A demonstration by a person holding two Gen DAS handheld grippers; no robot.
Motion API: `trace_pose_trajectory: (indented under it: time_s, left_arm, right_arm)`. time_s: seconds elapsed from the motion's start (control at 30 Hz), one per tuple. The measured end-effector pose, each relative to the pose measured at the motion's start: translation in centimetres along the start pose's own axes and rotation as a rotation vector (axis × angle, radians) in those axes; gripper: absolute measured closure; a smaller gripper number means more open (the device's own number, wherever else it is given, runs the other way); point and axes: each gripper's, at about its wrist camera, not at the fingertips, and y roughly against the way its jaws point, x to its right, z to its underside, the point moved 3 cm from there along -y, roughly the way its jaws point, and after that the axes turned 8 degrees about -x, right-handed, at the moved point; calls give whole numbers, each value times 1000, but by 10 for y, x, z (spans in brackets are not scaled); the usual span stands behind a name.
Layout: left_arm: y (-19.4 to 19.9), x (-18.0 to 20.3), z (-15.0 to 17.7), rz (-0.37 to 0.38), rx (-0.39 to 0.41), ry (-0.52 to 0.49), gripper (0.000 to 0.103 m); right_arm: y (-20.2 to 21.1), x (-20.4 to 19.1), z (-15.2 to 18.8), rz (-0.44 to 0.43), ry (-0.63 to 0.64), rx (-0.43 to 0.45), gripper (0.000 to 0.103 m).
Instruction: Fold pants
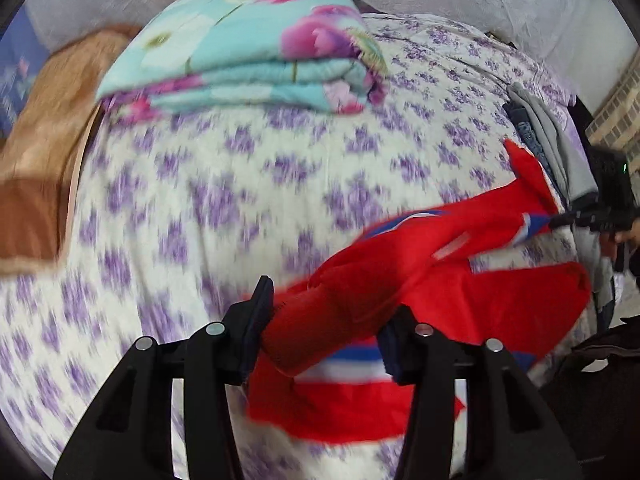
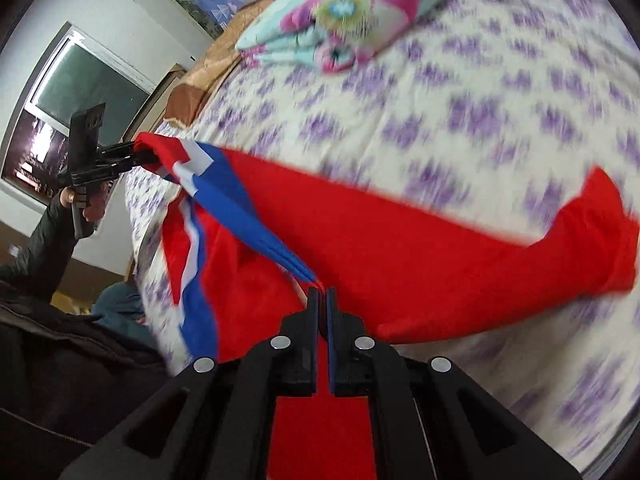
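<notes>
A bunched red roll of the pants (image 1: 344,312) is clamped between the left gripper (image 1: 324,320) fingers, held partway apart by the cloth. In the right wrist view, the right gripper (image 2: 322,292) fingers are pinched nearly flat on a blue-striped edge at lower centre. The garment is stretched between both grippers, w/ one leg trailing to the frame's right over the bed (image 2: 460,92); whether it rests there is unclear, prob. due to blur. A folded floral quilt (image 1: 256,44) is seen at top.
</notes>
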Motion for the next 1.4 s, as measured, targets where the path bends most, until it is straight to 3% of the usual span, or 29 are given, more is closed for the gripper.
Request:
trace_pose_trajectory:
  time_s: [0.13, 0.23, 0.3, 0.4, 0.5, 0.57, 0.6, 0.67, 0.73, 0.9, 1.0, 1.07, 1.1, 1.23, 1.4]
  left_arm:
    - [-21, -7, 40, -13, -53, 64, 42]
    - [-37, -13, 61, -39, -105, 132, 29]
    - [-38, -13, 71, -45, -114, 162, 28]
    - [-25, -12, 86, -62, -106, 184, 21]
    - [-7, -15, 98, -36, -79, 232, 17]
    - [0, -18, 104, 22, -69, 304, 17]
    - [1, -18, 105, 53, -70, 337, 17]
    - [-3, -15, 103, 97, -97, 400, 17]
    - [-11, -8, 96, 145, -125, 438, 17]
    - [-30, 1, 82, 192, -183, 524, 17]
    - [-38, 1, 72, 205, -202, 585, 24]
    - [-44, -4, 65, 166, -221, 623, 40]
    - [-47, -6, 63, 157, -234, 641, 41]
    - [-55, -8, 59, 195, -273, 704, 66]
    - [-48, -2, 54, 181, -258, 701, 68]
  right_arm:
    - [-33, -11, 42, -17, -74, -35, 99]
    - [-54, -6, 54, 64, -152, -60, 83]
    - [-56, -8, 58, 84, -191, -72, 66]
    - [-35, -23, 62, 129, -152, -10, 51]
    - [-16, -27, 66, 129, -168, 42, 48]
    - [-8, -23, 68, 155, -198, 72, 45]
    - [-5, -23, 69, 189, -201, 88, 45]
    - [-1, -26, 71, 341, -168, 122, 40]
    - [-2, -32, 72, 412, -103, 126, 38]
    - [-18, -39, 79, 412, -74, 109, 38]
    - [-22, -41, 86, 402, -85, 124, 38]
    - [-25, -46, 91, 394, -81, 142, 38]
    - [-26, -49, 92, 398, -73, 147, 38]
    - [-45, -62, 86, 408, 15, 119, 38]
    - [-77, -79, 73, 531, 197, 36, 40]
